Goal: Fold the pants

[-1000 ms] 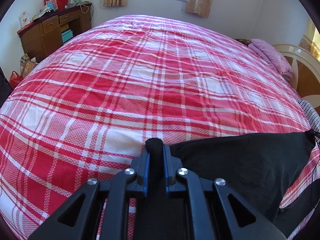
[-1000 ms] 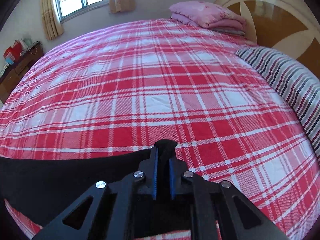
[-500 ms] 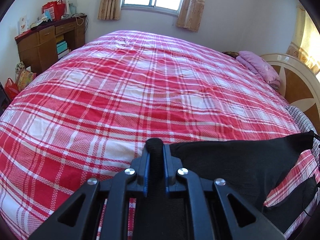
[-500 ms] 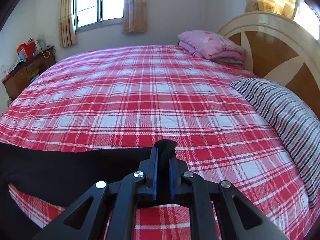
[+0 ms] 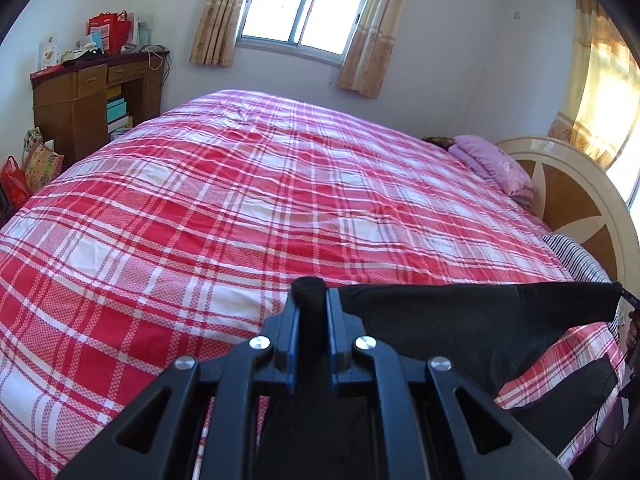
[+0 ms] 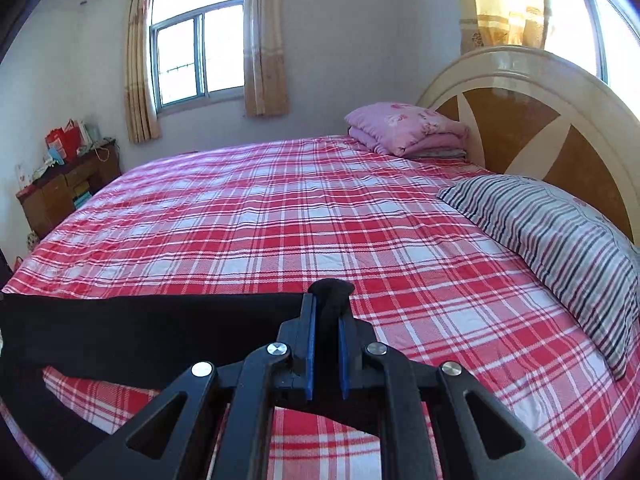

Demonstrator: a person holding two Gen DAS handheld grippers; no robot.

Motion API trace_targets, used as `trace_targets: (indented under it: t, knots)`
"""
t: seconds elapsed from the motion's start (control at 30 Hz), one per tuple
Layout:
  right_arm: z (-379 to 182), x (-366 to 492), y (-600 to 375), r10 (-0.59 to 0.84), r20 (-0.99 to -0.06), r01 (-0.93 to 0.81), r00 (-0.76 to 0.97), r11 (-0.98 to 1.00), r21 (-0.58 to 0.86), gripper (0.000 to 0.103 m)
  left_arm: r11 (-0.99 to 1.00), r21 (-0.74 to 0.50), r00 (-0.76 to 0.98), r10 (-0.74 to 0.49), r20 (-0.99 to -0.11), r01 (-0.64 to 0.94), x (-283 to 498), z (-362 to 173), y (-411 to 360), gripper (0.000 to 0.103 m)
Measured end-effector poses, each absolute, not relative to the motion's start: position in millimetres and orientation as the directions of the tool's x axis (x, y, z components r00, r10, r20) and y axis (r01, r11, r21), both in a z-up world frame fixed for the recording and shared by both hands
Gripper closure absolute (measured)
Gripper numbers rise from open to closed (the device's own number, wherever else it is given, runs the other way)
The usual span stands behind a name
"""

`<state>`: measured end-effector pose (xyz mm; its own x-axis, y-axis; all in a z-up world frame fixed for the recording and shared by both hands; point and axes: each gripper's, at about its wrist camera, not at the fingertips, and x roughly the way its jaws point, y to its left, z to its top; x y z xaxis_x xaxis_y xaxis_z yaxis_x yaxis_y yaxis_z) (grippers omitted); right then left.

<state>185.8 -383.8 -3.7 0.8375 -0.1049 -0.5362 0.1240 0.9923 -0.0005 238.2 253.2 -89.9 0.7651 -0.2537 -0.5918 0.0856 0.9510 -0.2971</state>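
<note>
Left wrist view: the left gripper (image 5: 309, 300) is pressed together on a bunched edge of the black pants (image 5: 472, 320), which stretch taut from its fingers toward the right edge of the frame, lifted above the bed (image 5: 240, 208) with its red-and-white plaid cover. A further part of the garment hangs lower at right. The gripper points forward and roughly level across the bed, toward the window (image 5: 304, 4).

Right wrist view: the right gripper (image 6: 329, 312) likewise pinches a fold of the pants (image 6: 140, 332), whose cloth runs leftward from its fingers as a dark band held above the cover. This gripper faces across the mattress, with the striped pillow (image 6: 560, 240) to its right and the folded pink quilt (image 6: 404, 128) beside the headboard (image 6: 532, 116).
</note>
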Motion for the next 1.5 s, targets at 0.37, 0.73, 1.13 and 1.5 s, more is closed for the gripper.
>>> trace_targets:
  t: [0.37,0.73,1.13,1.5]
  knots:
    - [-23.7,118.0,-425.3,-0.152,-0.536,0.224,0.830,0.972,0.071,0.094,0.916,-0.351,0.816,-0.350,-0.460,0.195,186.8,-88.1,266.7,0.091]
    - [-65.8,57.5,-446.7,-0.143,-0.597,0.266,0.790,0.956,0.122,0.094,0.895,-0.335,0.780,-0.428,-0.456,0.295,124.6,-126.0,274.6,0.091]
    - [-87.8,22.3,-461.0,-0.146,-0.647,0.314,0.749,0.938,0.151,0.094,0.905,-0.324,0.779,-0.408,-0.477,0.275,94.9,-154.7,291.8,0.082]
    - [-66.5,5.7,-449.8,-0.297,-0.629,0.437,0.719,0.896,0.076,0.057,0.916,-0.386,0.833,-0.297,-0.467,0.111,67.8,-161.7,345.9,0.072]
